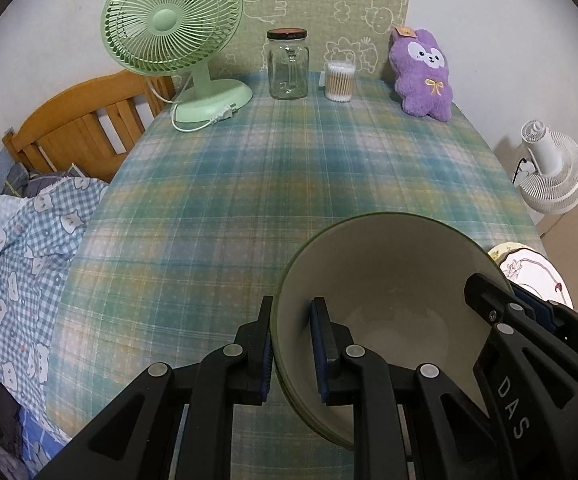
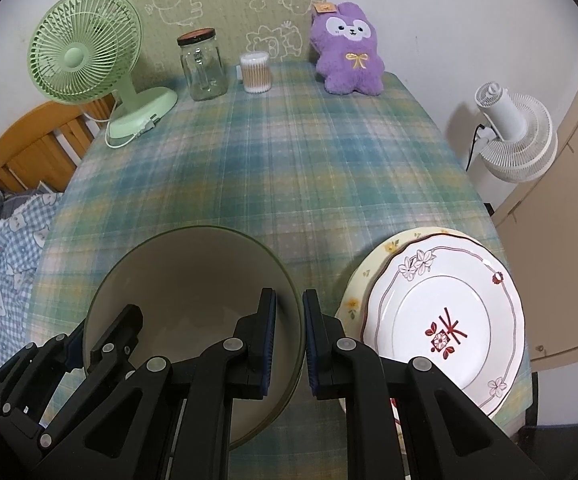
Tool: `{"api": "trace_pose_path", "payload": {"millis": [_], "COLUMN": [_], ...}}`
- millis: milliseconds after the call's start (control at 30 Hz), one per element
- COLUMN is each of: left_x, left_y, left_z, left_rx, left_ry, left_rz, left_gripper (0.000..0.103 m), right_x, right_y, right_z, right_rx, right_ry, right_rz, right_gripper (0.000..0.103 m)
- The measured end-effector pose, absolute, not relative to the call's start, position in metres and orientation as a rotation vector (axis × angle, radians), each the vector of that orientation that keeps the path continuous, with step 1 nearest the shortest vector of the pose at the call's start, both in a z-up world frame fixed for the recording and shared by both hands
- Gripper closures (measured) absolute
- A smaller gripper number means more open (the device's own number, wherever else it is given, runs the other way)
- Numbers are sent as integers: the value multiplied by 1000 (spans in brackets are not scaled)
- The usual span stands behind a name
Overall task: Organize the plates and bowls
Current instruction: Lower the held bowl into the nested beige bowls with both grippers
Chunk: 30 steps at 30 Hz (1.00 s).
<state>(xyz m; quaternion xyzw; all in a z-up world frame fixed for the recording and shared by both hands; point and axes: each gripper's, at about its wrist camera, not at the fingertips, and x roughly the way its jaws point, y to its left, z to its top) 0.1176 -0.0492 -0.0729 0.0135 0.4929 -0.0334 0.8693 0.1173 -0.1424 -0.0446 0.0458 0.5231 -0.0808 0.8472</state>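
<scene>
A green-rimmed bowl [image 1: 389,280] with a beige inside sits near the table's front edge, on at least one more like it; it also shows in the right wrist view [image 2: 193,276]. My left gripper [image 1: 292,344] straddles its left rim, one finger outside and one inside, with a small gap around the wall. My right gripper [image 2: 289,336] straddles its right rim the same way. A white flowered plate [image 2: 445,320] lies on a yellow plate [image 2: 373,264] to the right of the bowl.
At the back of the plaid tablecloth [image 1: 249,184] stand a green fan [image 1: 177,40], a glass jar [image 1: 287,65], a cotton-swab tub [image 1: 340,81] and a purple plush [image 1: 423,76]. A bed lies left, a white fan [image 2: 509,136] right.
</scene>
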Motion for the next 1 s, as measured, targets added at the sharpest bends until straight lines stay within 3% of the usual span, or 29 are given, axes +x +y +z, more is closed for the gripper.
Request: {"api": "trace_pose_path", "payload": {"millis": [600, 900, 1000], "left_x": [119, 120, 119], "left_y": [-49, -51, -50], "left_z": [-84, -85, -85], "left_rx": [40, 36, 32], "left_ry": [1058, 1066, 1071], "left_rz": [-83, -103, -110], "left_gripper": [88, 67, 65], "right_x": [118, 117, 116], "right_y": [-141, -143, -147], "right_z": [-54, -53, -54], "right_rx": [66, 73, 85], "right_ry": [1126, 1139, 1148], "right_rz": [-173, -155, -163], "right_gripper": [86, 86, 79]}}
